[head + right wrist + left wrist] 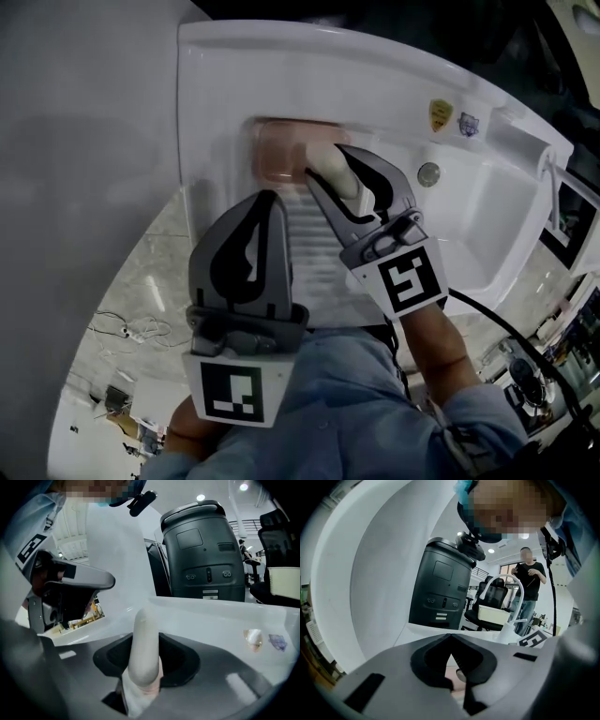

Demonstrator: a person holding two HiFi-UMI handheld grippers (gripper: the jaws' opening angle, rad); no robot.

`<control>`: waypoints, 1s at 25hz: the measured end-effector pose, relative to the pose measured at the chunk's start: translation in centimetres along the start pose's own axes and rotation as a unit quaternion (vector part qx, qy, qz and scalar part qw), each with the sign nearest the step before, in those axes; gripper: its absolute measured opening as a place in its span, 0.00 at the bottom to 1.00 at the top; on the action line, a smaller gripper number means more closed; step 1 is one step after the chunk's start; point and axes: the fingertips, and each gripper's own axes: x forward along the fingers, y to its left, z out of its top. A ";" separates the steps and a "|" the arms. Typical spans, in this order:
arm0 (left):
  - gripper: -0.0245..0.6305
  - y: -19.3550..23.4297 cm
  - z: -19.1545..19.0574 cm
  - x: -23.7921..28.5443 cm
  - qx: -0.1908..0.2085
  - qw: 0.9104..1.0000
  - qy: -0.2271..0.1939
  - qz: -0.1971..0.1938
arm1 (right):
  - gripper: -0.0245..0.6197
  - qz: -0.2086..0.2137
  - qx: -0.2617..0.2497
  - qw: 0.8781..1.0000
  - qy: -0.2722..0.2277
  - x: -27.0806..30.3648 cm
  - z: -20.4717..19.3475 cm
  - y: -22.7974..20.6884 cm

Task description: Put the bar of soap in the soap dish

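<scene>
**Soap held at the dish rim**

The soap (336, 174) is a smooth, cream, rounded bar. It stands on end between the jaws of the right gripper (325, 165), which are closed onto its flat faces at a wide spread; in the right gripper view the bar rises upright past the dark, matt pads. It is held at the right edge of the dish (277, 150). Whether the two touch cannot be told.

The dish is a pale pink tray with rounded corners and a slightly translucent look. It sits on the back ledge of the sink (225, 66); what lies inside it is too blurred to make out.

The sink is glossy white ceramic. A ribbed, washboard-like slope (319, 246) runs down from the dish, and to its right is a deeper basin with a small round metal fitting (428, 173) on the wall. Two small stickers (439, 114) mark the back rim.

The left gripper (268, 201), of grey moulded plastic, hangs above the ribbed slope with its jaws together at the tips and nothing between them.
</scene>
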 end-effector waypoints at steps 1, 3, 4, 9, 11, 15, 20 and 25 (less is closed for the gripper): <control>0.04 0.1 -0.1 0.1 -0.002 1.000 0.002 0.000 | 0.27 0.000 -0.003 1.000 0.008 0.3 -0.3 0.0; 0.04 0.3 -0.1 0.1 -0.004 1.000 0.005 0.000 | 0.27 0.002 -0.010 1.000 0.021 0.9 -0.8 0.2; 0.04 0.4 -0.1 0.1 -0.005 1.000 0.006 0.000 | 0.27 0.002 -0.012 1.000 0.026 1.2 -0.9 0.2; 0.04 1.0 -0.5 0.3 -0.009 1.000 0.011 0.003 | 0.28 0.003 -0.031 0.998 0.059 2.4 -2.3 0.3; 0.04 1.1 -0.7 0.5 -0.011 1.000 0.012 0.004 | 0.28 0.003 -0.040 0.997 0.070 2.8 -2.9 0.2; 0.04 1.3 -0.8 0.4 -0.014 1.000 0.015 0.004 | 0.28 -0.002 -0.058 0.994 0.088 3.3 -3.1 0.1; 0.04 1.2 -0.7 0.4 -0.015 1.000 0.015 0.002 | 0.29 -0.006 -0.061 0.994 0.090 3.6 -3.2 -0.2; 0.04 1.3 -0.5 0.2 -0.014 1.000 0.013 0.005 | 0.31 -0.015 -0.064 0.994 0.090 3.1 -2.9 -0.8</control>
